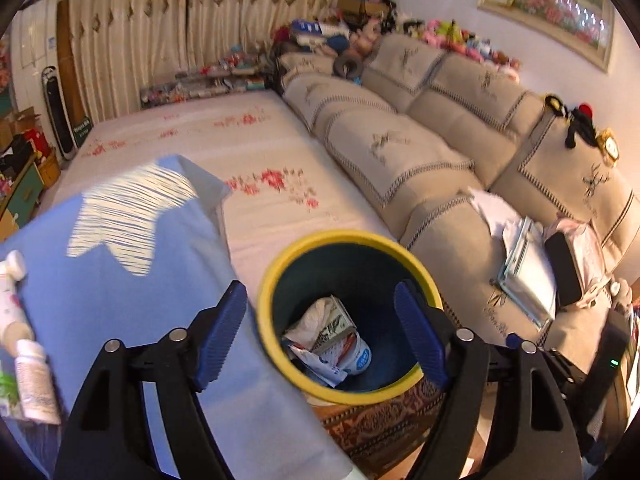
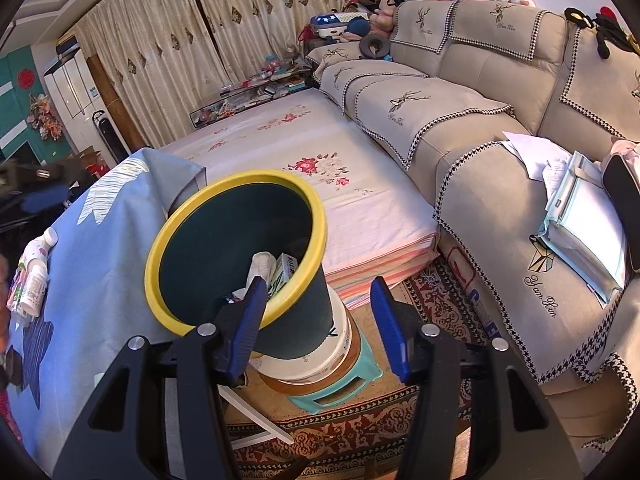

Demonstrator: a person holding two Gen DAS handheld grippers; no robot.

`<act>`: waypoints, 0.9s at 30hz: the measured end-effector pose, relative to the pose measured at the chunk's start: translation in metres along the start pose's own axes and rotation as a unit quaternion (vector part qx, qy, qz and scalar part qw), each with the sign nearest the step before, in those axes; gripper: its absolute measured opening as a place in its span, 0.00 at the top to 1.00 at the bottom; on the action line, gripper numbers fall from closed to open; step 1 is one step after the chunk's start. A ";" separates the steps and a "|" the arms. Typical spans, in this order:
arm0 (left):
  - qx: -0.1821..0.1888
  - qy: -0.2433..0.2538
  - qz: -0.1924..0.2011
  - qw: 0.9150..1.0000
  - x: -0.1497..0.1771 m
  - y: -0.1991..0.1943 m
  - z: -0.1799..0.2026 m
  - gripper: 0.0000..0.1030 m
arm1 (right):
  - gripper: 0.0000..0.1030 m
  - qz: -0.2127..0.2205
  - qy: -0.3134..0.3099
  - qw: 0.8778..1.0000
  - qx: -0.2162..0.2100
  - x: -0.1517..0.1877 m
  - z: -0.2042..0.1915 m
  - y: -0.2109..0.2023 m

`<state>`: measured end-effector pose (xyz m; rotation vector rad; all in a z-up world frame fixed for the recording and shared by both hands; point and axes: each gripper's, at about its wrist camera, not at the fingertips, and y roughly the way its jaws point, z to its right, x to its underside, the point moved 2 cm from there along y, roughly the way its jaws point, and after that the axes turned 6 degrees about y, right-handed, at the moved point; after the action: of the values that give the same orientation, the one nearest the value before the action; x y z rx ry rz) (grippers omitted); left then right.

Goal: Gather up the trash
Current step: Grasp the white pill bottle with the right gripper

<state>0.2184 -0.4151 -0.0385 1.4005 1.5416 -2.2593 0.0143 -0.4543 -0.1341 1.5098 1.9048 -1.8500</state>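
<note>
I see the trash bin (image 1: 276, 280), dark green with a yellow rim, standing just off the edge of the blue-covered table (image 1: 132, 280), on stacked stools (image 2: 340, 372). Inside it lie crumpled white paper (image 1: 316, 316), a small printed carton (image 1: 336, 324) and a white-and-blue wrapper (image 1: 352, 356). My left gripper (image 1: 320, 336) hovers above the bin's mouth, fingers apart and empty. My right gripper (image 2: 320, 324) has its fingers apart too, gripping nothing, with the bin's near rim just ahead. White bottles (image 1: 34, 380) lie near the table's left edge.
</note>
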 end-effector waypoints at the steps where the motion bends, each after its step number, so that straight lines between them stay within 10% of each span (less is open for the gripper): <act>1: -0.004 -0.003 0.015 1.000 0.003 -0.018 -0.007 0.20 | 0.50 0.000 -0.002 1.000 -0.002 0.000 -0.003 0.000; 15: -0.124 -0.100 0.120 0.980 0.109 -0.208 -0.129 0.05 | 0.47 -0.015 -0.080 0.996 -0.038 0.013 -0.097 0.002; 27: -0.193 -0.168 0.136 0.957 0.183 -0.269 -0.202 0.05 | 0.47 -0.032 -0.180 0.975 -0.129 0.046 -0.257 0.000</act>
<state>0.1039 -0.0524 0.0057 0.9912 1.4673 -1.7949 0.1301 -0.2240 -0.0960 0.9708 1.9391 -1.6765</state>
